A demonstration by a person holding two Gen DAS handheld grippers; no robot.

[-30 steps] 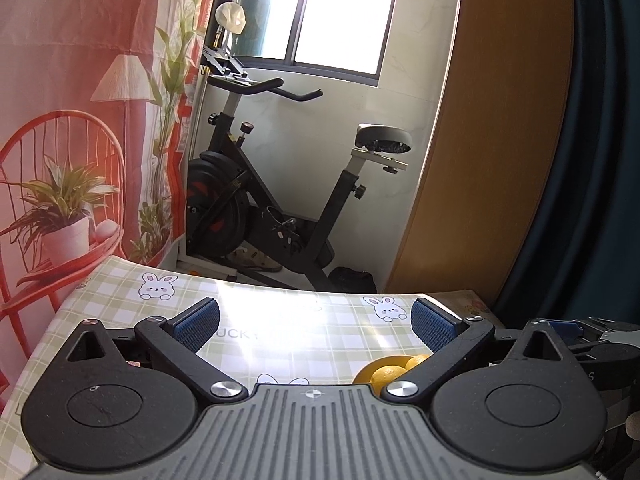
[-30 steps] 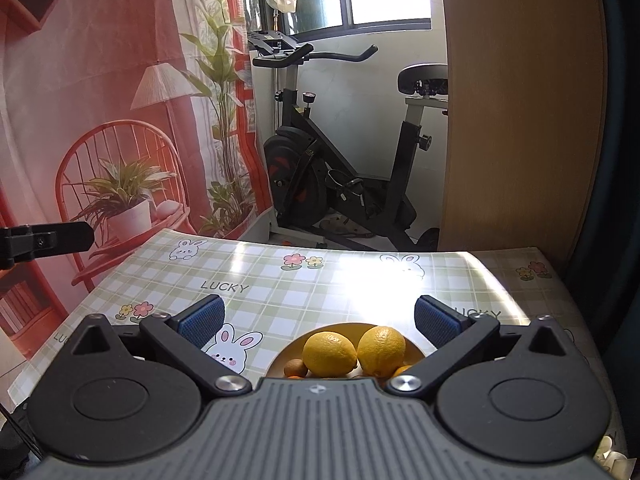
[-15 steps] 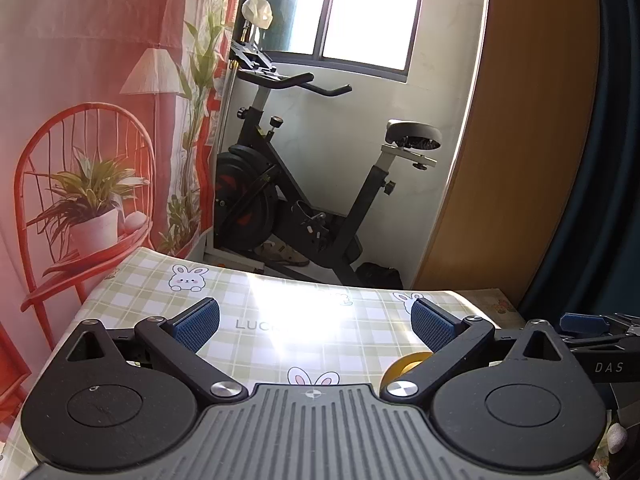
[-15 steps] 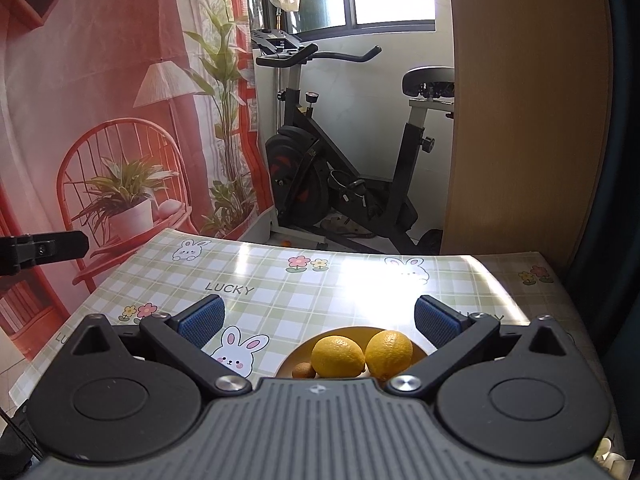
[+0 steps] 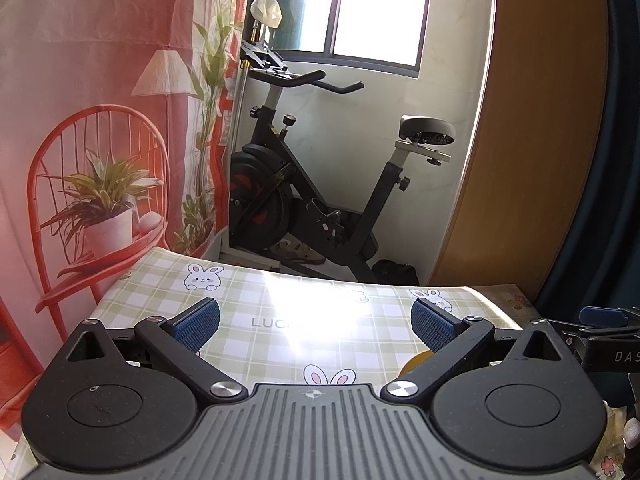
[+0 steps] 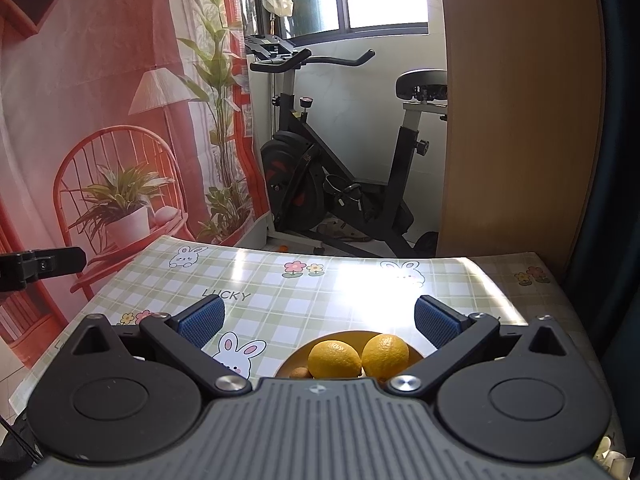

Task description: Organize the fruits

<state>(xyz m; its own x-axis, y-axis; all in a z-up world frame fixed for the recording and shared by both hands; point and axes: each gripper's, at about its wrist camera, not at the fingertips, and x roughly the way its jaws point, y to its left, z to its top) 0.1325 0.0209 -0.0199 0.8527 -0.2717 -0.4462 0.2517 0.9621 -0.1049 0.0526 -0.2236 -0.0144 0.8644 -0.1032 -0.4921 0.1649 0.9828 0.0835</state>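
In the right wrist view two yellow-orange citrus fruits [image 6: 334, 359] [image 6: 385, 355] sit side by side in a shallow orange-brown plate [image 6: 414, 347] on the checked tablecloth, with a small brown fruit [image 6: 299, 372] at the plate's left. My right gripper [image 6: 318, 318] is open and empty, just behind and above the plate. My left gripper [image 5: 315, 320] is open and empty over the cloth; only a sliver of the plate [image 5: 416, 361] shows by its right finger. The right gripper's blue tip [image 5: 600, 314] shows at the far right.
The table [image 6: 280, 300] has a green checked cloth with rabbits and flowers. Behind its far edge stand an exercise bike [image 6: 340, 184], a printed red backdrop [image 6: 100, 120] at left and a wooden panel [image 6: 520, 120] at right. The left gripper's tip [image 6: 40, 266] shows at far left.
Both grippers have pulled back and tilted up. The fruits have slid lower in the right view and out of sight in the left view. Both stay open.
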